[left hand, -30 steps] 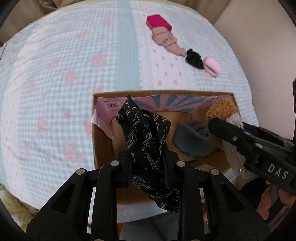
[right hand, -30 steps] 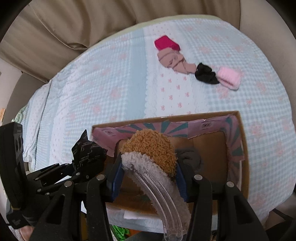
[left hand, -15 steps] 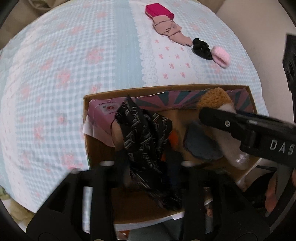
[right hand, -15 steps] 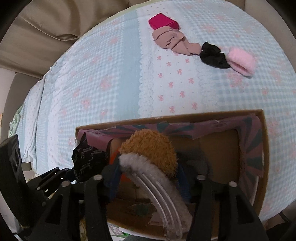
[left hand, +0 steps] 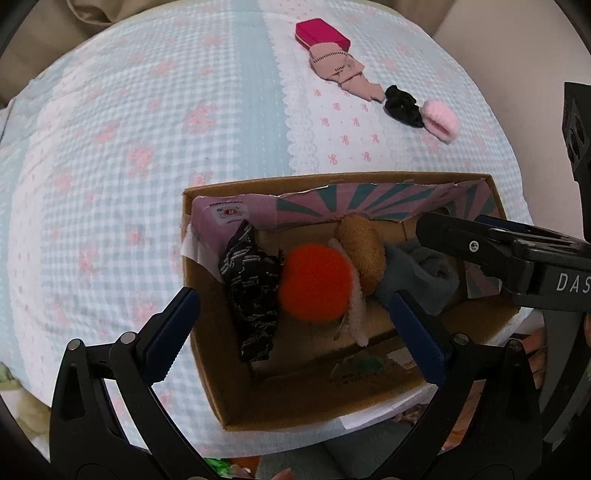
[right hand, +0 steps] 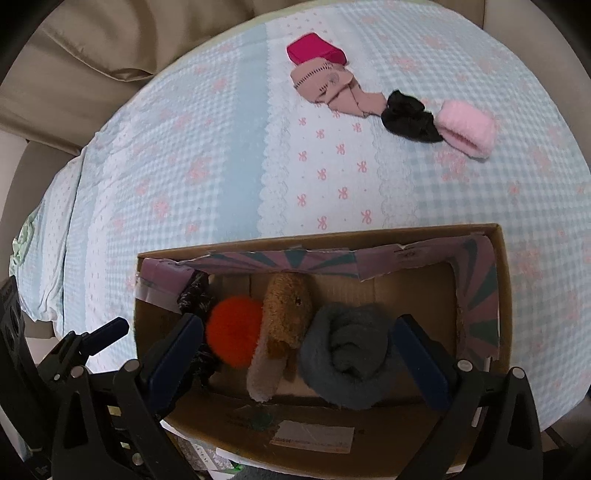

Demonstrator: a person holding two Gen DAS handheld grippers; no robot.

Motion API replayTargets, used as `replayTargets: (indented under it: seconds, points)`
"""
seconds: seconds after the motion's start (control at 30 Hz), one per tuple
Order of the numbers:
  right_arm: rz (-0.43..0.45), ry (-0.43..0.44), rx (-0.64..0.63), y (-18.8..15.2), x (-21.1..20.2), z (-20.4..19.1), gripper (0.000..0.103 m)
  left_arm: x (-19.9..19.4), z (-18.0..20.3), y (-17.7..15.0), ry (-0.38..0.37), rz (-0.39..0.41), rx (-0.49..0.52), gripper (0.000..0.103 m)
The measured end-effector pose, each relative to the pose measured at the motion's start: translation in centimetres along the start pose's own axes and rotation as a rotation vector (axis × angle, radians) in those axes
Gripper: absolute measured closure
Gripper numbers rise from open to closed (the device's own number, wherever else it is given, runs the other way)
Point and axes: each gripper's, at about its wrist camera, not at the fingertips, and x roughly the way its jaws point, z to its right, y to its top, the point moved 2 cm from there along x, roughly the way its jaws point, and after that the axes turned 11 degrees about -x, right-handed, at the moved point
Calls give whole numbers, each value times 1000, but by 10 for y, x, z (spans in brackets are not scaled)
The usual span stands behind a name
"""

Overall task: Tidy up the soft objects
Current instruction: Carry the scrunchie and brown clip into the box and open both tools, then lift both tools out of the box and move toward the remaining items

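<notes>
A cardboard box (left hand: 236, 387) (right hand: 504, 280) sits at the near edge of the bed. In it lie a black patterned cloth (left hand: 251, 288), an orange pom (left hand: 314, 282) (right hand: 232, 334), a brown fuzzy headband (left hand: 360, 251) (right hand: 288, 314) and a grey rolled cloth (left hand: 417, 277) (right hand: 347, 350). My left gripper (left hand: 295, 332) is open and empty above the box's left half. My right gripper (right hand: 295, 350) is open and empty above the box's middle. Its arm shows in the left wrist view (left hand: 517, 254).
On the blue checked bedspread (left hand: 147, 147) farther off lie a magenta item (left hand: 321, 33) (right hand: 314, 50), a tan cloth (left hand: 340, 70) (right hand: 328, 85), a black scrunchie (left hand: 402, 107) (right hand: 408, 116) and a pink fluffy item (left hand: 441, 120) (right hand: 467, 127). A beige pillow (right hand: 110, 44) lies at the back left.
Both grippers opened. The left let the black patterned cloth drop into the box; the right let the brown headband drop beside the orange pom. Both cameras pulled back a little.
</notes>
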Motion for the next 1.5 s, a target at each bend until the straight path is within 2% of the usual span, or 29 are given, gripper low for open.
replayTargets:
  seconds: [0.33,0.7,0.97,1.1,1.2,1.5]
  points:
    - [86,-34,-55,-5,-44,-17,0,-49,-2,-8,-10,73,-34,1]
    - [227,-56,-44,-22,-141,-43,0,-147,-2,-26,-39,210,-89,1]
    - [312,-119,-10,-25,-207,-36,0,-202,11,-8,-82,311,-100,1]
    - [332,-189,33,-16,-225,-20,0,-211,22,12,-75,339,-83,1]
    - [340,-205,71,-5,-231,-3,0,-211,30,26,-97,351,-80,1]
    - [345,-164,194,38,-227,66,0,-183,72,89,-89,332,-66,1]
